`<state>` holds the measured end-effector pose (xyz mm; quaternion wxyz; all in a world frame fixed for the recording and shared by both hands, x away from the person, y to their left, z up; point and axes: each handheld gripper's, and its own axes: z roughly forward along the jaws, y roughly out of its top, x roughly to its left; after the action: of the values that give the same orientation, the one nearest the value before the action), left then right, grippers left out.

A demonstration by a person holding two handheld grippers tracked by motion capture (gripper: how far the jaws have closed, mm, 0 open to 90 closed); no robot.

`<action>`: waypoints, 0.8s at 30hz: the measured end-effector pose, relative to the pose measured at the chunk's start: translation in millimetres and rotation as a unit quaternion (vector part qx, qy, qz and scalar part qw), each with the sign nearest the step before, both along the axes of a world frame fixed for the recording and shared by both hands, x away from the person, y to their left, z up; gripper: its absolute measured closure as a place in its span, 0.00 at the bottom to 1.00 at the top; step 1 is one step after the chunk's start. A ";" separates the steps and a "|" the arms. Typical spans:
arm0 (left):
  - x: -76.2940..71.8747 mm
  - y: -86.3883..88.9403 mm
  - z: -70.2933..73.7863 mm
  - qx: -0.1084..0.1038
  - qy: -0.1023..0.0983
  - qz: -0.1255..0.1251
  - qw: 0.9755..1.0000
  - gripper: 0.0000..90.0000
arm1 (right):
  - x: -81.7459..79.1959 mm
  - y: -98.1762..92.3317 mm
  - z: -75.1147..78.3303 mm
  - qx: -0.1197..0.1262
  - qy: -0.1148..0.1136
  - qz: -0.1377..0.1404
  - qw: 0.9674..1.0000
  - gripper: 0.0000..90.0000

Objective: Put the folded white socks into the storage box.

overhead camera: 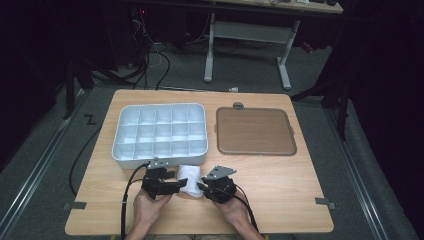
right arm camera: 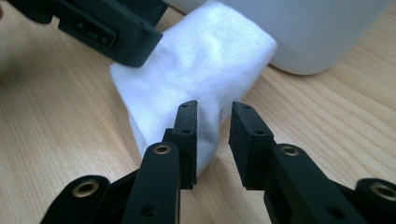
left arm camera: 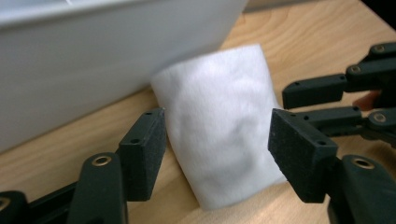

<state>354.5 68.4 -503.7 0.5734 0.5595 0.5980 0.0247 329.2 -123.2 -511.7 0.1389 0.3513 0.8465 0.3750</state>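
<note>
A folded white cloth [overhead camera: 189,180] lies on the wooden desk [overhead camera: 280,190] near its front edge, just in front of the white compartment tray [overhead camera: 160,134], between the two grippers. The left gripper [left arm camera: 219,144] stands wide, its jaws either side of the cloth without pressing it. The right gripper [right arm camera: 212,140] is narrow, its jaws apart at the cloth's near end, gripping nothing. A brown tray [overhead camera: 255,131] sits nearer the desk's right edge.

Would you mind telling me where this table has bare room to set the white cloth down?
Bare wood lies along the front edge right of the right gripper, below the brown lid, and left of the left gripper. It is crowded where the white cloth sits between both grippers, right against the divided tray.
</note>
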 end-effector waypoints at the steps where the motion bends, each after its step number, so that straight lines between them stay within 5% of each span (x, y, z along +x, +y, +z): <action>1: 0.0 0.0 0.0 0.000 0.000 0.000 1.000 0.41 | 0.0 0.0 0.0 0.000 0.000 0.000 1.000 0.81; 15: 14.9 -11.1 -14.3 0.009 0.035 0.008 0.999 0.39 | -0.7 -32.6 8.1 0.006 -0.017 -0.036 0.999 0.78; 24: 18.2 -10.7 -19.2 0.003 0.040 0.002 0.999 0.49 | 1.7 -88.1 -4.6 -0.011 -0.023 -0.120 0.992 0.73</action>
<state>372.7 57.7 -522.9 0.5469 0.5605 0.6218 0.0052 330.9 -211.3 -516.3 0.2066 0.4404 0.7988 0.3540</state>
